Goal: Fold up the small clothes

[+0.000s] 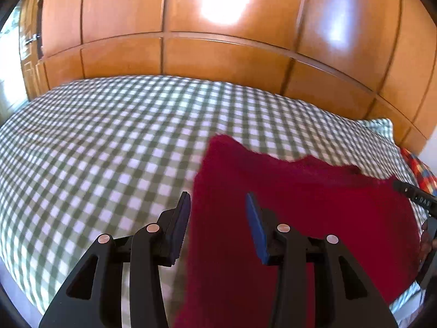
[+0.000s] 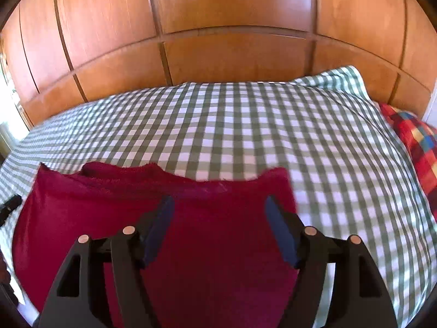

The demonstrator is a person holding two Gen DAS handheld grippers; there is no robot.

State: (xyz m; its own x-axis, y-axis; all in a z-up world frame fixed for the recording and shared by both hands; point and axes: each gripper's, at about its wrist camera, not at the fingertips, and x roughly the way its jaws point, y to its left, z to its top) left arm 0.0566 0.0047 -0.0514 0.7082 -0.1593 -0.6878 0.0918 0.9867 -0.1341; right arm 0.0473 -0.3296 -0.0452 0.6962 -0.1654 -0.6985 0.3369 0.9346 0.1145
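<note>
Red fleece garment (image 2: 191, 218) lay flat on the checked bed (image 2: 273, 125), in the lower middle of the right view. Both the left claw (image 1: 218, 213) and the right claw (image 2: 218, 218) hung open above it, holding nothing. A risk was that soft fleece would bunch or slip from a shallow pinch, leaving a crooked fold.

Only partly readable white letters "DAB", cut off at the frame edge, on the right gripper (image 1: 418, 198) seen from the left wrist

The left gripper (image 1: 217, 198) hangs over the red garment (image 1: 300, 205), jaws apart, pads clear of it. The right gripper (image 2: 220, 201) hovers above the same garment, jaws spread wider, gripping nothing.
</note>
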